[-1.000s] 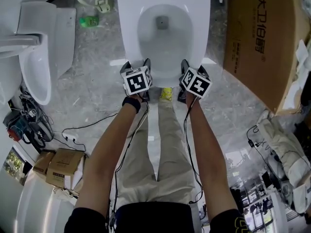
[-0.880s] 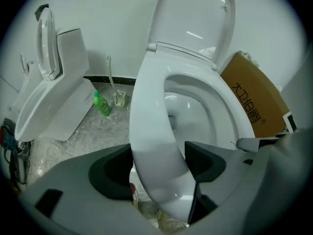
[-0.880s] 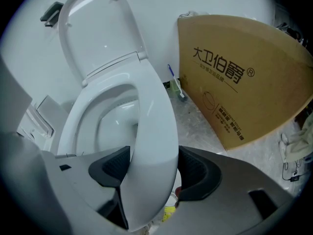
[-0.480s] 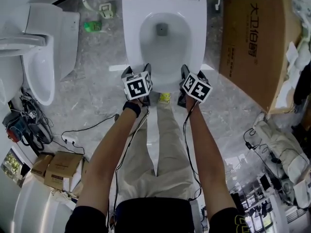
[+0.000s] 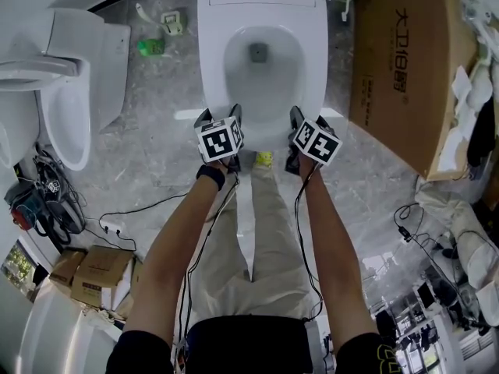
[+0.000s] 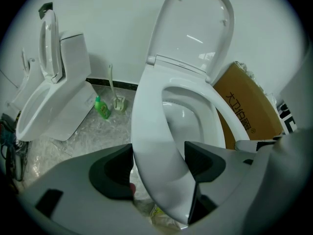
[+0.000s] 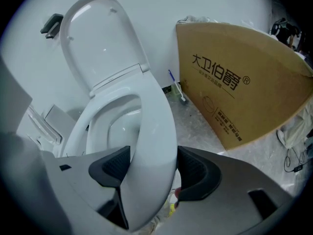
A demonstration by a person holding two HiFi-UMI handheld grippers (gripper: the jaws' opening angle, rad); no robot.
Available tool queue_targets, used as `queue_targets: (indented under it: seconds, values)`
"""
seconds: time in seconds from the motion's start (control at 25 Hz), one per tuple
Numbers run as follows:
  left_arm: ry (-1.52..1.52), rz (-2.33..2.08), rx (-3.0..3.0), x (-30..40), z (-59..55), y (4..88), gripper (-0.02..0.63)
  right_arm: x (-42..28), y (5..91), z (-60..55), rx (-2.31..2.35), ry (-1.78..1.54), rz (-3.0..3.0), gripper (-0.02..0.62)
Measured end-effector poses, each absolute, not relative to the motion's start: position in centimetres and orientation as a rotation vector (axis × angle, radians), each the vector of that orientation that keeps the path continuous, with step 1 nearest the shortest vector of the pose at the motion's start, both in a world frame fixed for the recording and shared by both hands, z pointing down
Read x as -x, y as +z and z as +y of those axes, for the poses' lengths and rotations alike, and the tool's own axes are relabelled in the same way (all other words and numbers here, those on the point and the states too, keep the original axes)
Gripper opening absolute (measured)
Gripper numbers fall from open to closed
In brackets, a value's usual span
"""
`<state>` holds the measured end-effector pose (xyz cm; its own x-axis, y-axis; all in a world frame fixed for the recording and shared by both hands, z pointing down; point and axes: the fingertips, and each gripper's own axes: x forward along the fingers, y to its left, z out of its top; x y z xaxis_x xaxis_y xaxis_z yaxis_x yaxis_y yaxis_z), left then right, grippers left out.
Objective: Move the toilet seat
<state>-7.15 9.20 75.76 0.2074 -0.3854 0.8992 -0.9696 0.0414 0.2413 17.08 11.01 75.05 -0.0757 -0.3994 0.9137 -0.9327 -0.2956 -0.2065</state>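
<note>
While the person stands facing the toilet bowl (image 5: 261, 76), a second toilet (image 5: 70, 92) sits well to the left of it on the grey marbled floor (image 5: 156, 154). A green bottle (image 5: 146, 47) lies between the two, nearer the wall. At the bowl's front left, the left gripper (image 5: 219, 115) points steeply down. In the left gripper view its jaws stand fairly wide, and both dark pads (image 6: 117, 168) press on the left side of the white toilet seat (image 6: 156, 146). The seat is an open ring lying over the bowl. Its front appears slightly raised off the rim, and its back end meets the upright lid (image 6: 195, 28). At the bowl's front right, the right gripper (image 5: 310, 117) is clamped the same way, with its jaws well apart and the seat's right side gripped between its pads (image 7: 193, 173). A large cardboard box (image 5: 405, 61) printed with characters stands just right of the bowl.
</note>
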Motion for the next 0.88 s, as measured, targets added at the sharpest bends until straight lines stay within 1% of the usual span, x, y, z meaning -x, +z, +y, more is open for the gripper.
queue_targets:
  seconds: [0.28, 0.88]
  values:
    - [0.716, -1.352, -1.529, 7.3, 8.7, 74.1, 0.344, -17.0, 73.3, 10.5, -1.727, 1.361, -1.468, 0.324]
    - [0.589, -1.346, -1.551, 7.4, 6.9, 67.9, 0.341, -16.9, 67.2, 8.7, -1.782, 1.415, -1.575, 0.318]
